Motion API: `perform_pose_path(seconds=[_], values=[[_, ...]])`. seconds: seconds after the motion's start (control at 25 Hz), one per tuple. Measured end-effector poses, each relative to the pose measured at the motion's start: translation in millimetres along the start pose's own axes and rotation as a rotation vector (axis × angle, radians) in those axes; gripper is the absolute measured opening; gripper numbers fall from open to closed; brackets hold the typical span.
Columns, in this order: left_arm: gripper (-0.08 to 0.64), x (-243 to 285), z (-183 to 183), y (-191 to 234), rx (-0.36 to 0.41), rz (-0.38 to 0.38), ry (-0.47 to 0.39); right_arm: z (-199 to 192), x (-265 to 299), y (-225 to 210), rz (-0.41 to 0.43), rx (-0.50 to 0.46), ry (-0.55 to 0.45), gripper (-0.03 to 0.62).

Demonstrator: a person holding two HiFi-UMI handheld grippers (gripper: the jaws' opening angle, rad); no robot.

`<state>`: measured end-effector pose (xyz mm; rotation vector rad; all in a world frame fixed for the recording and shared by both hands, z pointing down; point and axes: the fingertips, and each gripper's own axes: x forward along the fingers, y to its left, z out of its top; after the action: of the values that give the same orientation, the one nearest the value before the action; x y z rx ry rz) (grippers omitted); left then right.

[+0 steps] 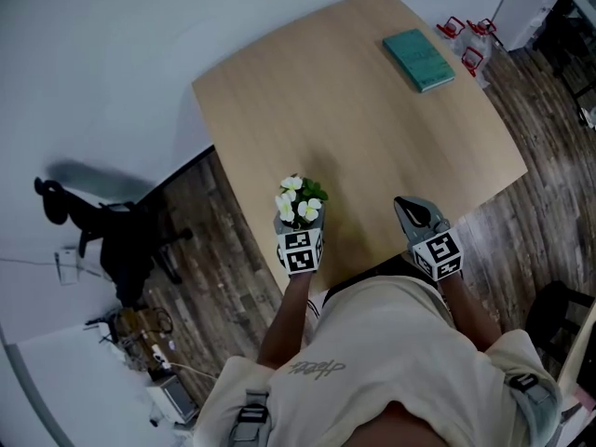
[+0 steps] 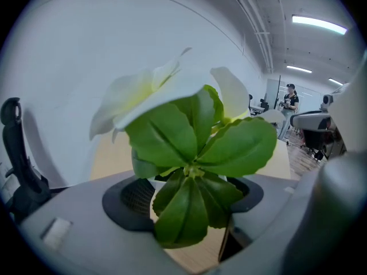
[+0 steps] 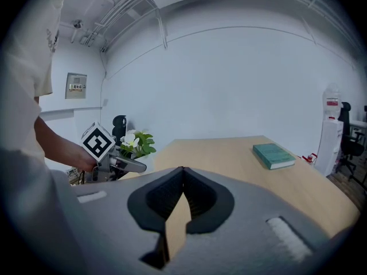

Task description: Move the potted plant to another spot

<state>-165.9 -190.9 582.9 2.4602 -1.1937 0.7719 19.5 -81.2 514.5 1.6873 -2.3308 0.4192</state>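
A small potted plant with white flowers and green leaves is at the near left edge of the wooden table. My left gripper is shut on its white pot. In the left gripper view the leaves fill the gap between the pads, and I cannot tell whether the pot rests on the table. My right gripper is over the table's near edge to the right, its pads touching at the tips with nothing between them. From the right gripper view, the plant and left gripper lie to the left.
A teal book lies at the table's far right corner. A black office chair stands on the floor to the left. Red-and-white items and a white cabinet are beyond the far corner. A person stands far off.
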Motion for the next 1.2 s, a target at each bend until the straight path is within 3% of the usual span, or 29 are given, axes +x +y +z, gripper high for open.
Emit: perform_pose_path(seconds=[0.4, 0.56, 0.84, 1.2], values=[[0.35, 14, -10, -7, 0.008, -0.066, -0.004, -20, -15, 8, -0.065, -0.03, 0.06, 0.003], [0.35, 9, -12, -6, -0.038, -0.063, -0.002, -19, -11, 10, -0.041, -0.008, 0.065, 0.003], [0.35, 6, -11, 3, -0.041, 0.008, -0.002, 3, 11, -5, 0.031, -0.003, 0.024, 0.003], [0.35, 2, -13, 1, -0.107, 0.132, 0.03, 5, 23, -41, 0.135, -0.018, 0.034, 0.003]])
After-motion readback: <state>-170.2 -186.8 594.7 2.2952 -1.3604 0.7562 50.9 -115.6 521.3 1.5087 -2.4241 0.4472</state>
